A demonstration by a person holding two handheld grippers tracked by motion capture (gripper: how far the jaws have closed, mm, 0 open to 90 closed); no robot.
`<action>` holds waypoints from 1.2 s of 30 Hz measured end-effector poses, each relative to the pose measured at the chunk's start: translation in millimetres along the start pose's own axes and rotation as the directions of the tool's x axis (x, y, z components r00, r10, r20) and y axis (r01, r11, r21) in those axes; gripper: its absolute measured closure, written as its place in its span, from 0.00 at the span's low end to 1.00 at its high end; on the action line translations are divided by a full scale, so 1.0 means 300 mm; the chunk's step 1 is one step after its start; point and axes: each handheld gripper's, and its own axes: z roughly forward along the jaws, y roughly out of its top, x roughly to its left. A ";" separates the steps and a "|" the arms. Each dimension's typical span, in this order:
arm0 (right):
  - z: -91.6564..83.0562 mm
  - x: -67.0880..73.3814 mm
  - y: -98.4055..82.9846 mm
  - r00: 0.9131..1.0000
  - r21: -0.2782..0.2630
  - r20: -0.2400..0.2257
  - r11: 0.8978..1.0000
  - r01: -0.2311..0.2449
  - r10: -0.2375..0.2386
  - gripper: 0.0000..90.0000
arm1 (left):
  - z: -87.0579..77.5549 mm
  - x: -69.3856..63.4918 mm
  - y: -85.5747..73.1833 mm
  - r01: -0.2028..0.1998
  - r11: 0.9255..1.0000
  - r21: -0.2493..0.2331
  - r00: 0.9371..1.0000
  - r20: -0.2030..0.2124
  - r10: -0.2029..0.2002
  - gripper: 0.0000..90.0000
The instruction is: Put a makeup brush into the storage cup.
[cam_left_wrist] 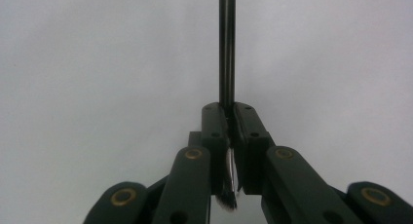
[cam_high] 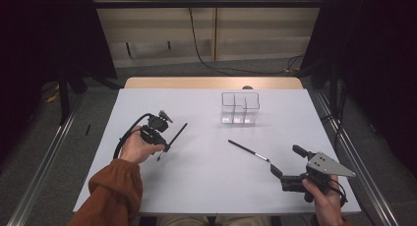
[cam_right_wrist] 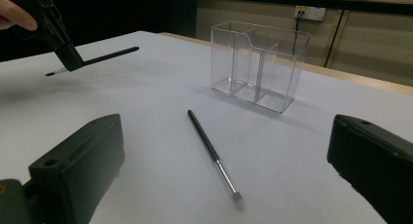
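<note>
Tool at left (cam_high: 165,148) is clamped on a thin brush (cam_high: 176,136) near its bristles, lifted mid-left of the high view. Light, stiff, slippery: grip mid-handle. Right tool (cam_high: 287,162) gapes; second brush (cam_high: 248,151) lies centre on the worktop (cam_high: 196,186), organizer (cam_high: 239,108) beyond.

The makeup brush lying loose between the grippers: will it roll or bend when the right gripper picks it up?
The loose makeup brush looks thin and round, so a nudge would probably roll it across the smooth white table. Its straight handle suggests it is stiff and light. The open right gripper would likely need to close squarely across the handle, or it may slip.
</note>
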 end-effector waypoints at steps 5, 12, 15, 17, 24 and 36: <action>0.000 0.002 0.001 1.000 0.001 0.000 1.000 0.002 -0.002 0.00 | -0.002 0.002 -0.016 0.003 0.999 -0.041 1.000 0.022 -0.002 0.94; 0.001 0.001 0.000 1.000 0.000 0.004 1.000 -0.003 0.003 0.00 | -0.014 0.020 -0.043 -0.004 0.991 -0.133 0.999 0.049 0.010 0.94; 0.000 0.001 0.001 1.000 0.003 0.001 1.000 0.000 0.000 0.00 | -0.023 0.032 -0.054 0.004 0.982 -0.186 0.998 0.067 0.008 0.94; 0.000 0.002 0.001 1.000 0.001 0.000 1.000 0.000 0.000 0.00 | -0.030 0.038 -0.063 0.000 0.976 -0.217 0.998 0.063 0.014 0.94; 0.000 0.001 0.000 1.000 0.000 0.001 1.000 -0.001 0.001 0.00 | -0.041 0.046 -0.095 0.006 0.949 -0.315 0.996 0.086 0.022 0.94; -0.001 0.002 0.000 1.000 -0.002 0.003 1.000 -0.003 0.003 0.00 | -0.085 0.050 -0.136 0.006 0.830 -0.557 0.995 0.089 0.053 0.94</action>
